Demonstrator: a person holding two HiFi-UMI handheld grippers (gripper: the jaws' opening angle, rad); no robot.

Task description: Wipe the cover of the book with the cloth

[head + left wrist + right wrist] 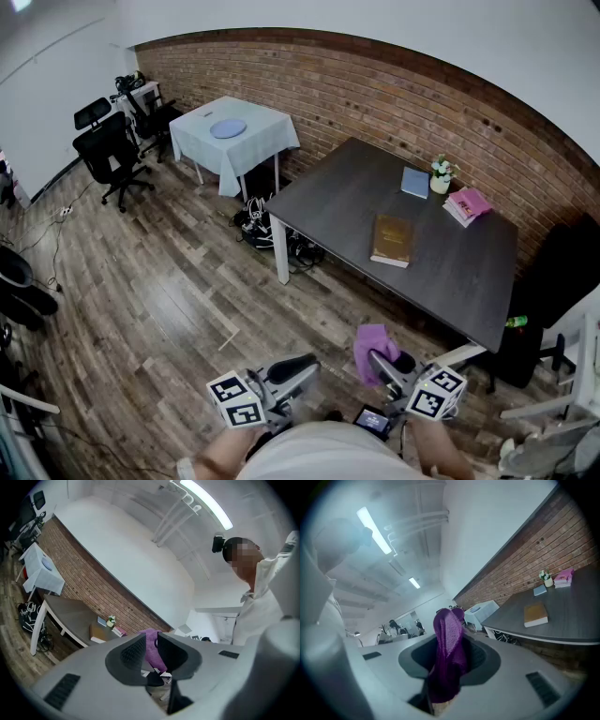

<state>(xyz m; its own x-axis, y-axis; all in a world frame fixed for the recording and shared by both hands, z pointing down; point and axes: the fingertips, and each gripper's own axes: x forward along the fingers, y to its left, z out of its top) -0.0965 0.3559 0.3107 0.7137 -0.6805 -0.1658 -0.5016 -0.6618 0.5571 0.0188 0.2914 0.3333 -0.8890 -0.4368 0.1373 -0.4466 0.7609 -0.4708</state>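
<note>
The brown book point(392, 240) lies flat on the dark table point(347, 197), well away from me across the wood floor. It also shows small in the left gripper view point(98, 632) and in the right gripper view point(535, 614). My right gripper point(380, 361) is shut on a purple cloth point(373, 345), which stands up from between its jaws point(447, 625). My left gripper point(298, 367) is held beside it, jaws a narrow gap apart with nothing between them point(150, 641). The cloth point(152, 651) shows beyond that gap.
On the table's far side sit a blue book point(414, 182), a small flower pot point(441, 174) and pink books point(469, 204). Cables and bags point(258, 230) lie under its left end. A white-clothed table point(234, 136) and office chairs point(108, 150) stand at the back left.
</note>
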